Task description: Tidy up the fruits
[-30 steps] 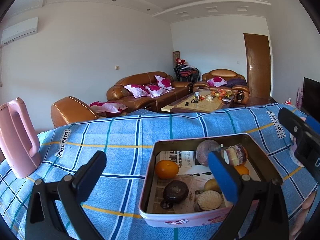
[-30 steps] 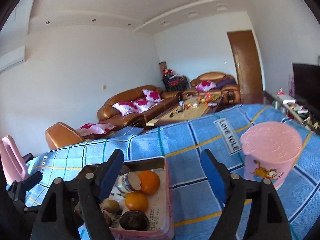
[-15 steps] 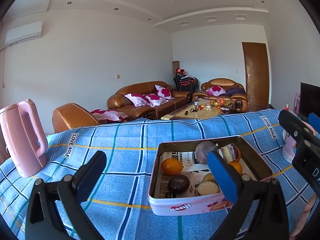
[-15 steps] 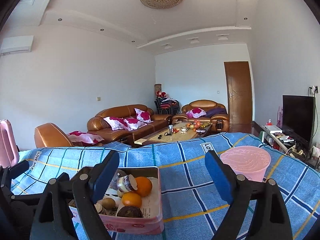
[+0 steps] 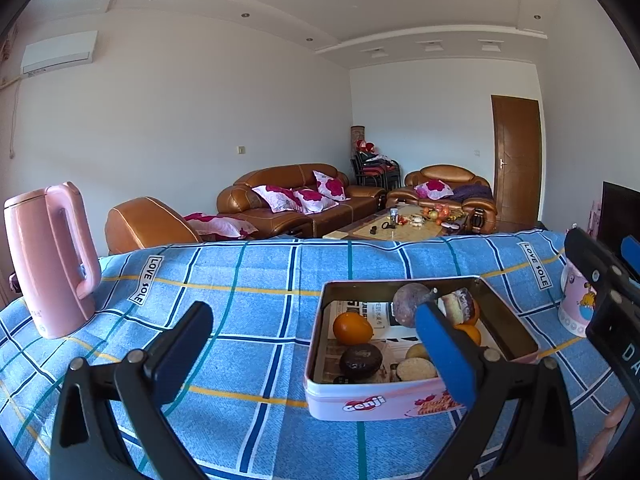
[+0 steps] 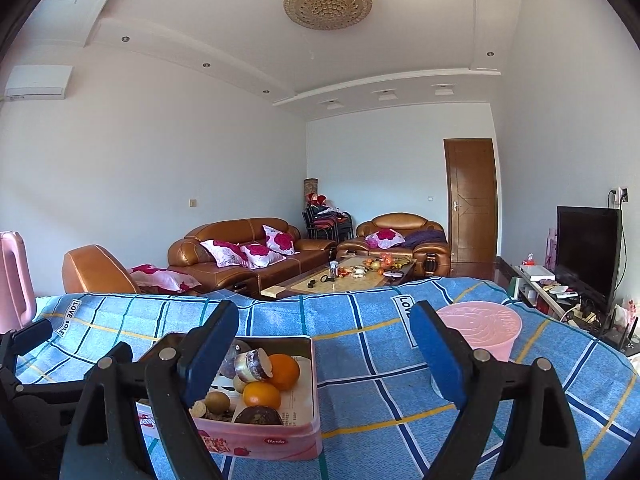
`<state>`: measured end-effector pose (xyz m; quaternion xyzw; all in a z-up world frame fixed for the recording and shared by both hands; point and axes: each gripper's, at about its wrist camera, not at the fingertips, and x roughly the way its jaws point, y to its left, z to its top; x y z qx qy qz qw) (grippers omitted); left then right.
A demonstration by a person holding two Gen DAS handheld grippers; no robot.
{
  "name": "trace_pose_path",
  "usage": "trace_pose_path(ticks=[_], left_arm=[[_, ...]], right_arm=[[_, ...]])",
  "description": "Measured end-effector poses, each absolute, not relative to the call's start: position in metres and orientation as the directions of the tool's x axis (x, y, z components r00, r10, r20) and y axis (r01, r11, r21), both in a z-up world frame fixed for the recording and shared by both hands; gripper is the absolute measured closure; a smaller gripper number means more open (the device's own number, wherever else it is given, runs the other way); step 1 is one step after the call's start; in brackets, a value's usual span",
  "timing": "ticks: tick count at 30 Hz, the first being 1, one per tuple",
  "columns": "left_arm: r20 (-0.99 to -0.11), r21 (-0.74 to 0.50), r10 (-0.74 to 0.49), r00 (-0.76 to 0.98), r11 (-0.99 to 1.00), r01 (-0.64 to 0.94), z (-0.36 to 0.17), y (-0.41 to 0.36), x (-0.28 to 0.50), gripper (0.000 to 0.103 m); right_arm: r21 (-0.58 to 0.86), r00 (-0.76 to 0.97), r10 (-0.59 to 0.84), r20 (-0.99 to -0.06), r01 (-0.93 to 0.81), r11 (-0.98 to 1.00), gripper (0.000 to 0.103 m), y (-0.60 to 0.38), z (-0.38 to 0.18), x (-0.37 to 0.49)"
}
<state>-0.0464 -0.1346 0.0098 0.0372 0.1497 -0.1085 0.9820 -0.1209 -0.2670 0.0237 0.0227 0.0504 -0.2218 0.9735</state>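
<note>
A pink tin box (image 5: pixel 376 402) (image 6: pixel 264 440) rests on the blue checked cloth and holds several fruits: oranges (image 5: pixel 352 327) (image 6: pixel 285 372), a dark round fruit (image 5: pixel 360 360), a kiwi (image 6: pixel 218 401) and a cut purple piece (image 5: pixel 460 307). My left gripper (image 5: pixel 316 350) hovers open in front of the box, nothing between its fingers. My right gripper (image 6: pixel 324 344) stands open above the box's right side, also with nothing in it. In the left wrist view the right gripper shows at the right edge.
A pink kettle (image 5: pixel 48 260) stands at the table's left. A pink cup (image 6: pixel 480 330) (image 5: pixel 576 300) stands to the right of the box. Beyond the table's far edge are brown sofas (image 5: pixel 296 200), a coffee table and a TV (image 6: pixel 588 246).
Both views have tilted up and drawn back from the box, so more ceiling shows. The fruits and box lie as before; both grippers stay open.
</note>
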Motion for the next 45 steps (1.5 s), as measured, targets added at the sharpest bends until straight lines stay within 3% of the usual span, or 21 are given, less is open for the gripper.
trace_pose_path(ticks=[45], left_arm=[[-0.337,0.048,-0.187,0.923,0.975,0.215,0.0074,-0.1346,-0.0416,0.0]], right_arm=[[0.016,0.892,-0.437,-0.118,0.441,0.897,0.014,-0.2666,0.0246,-0.1194]])
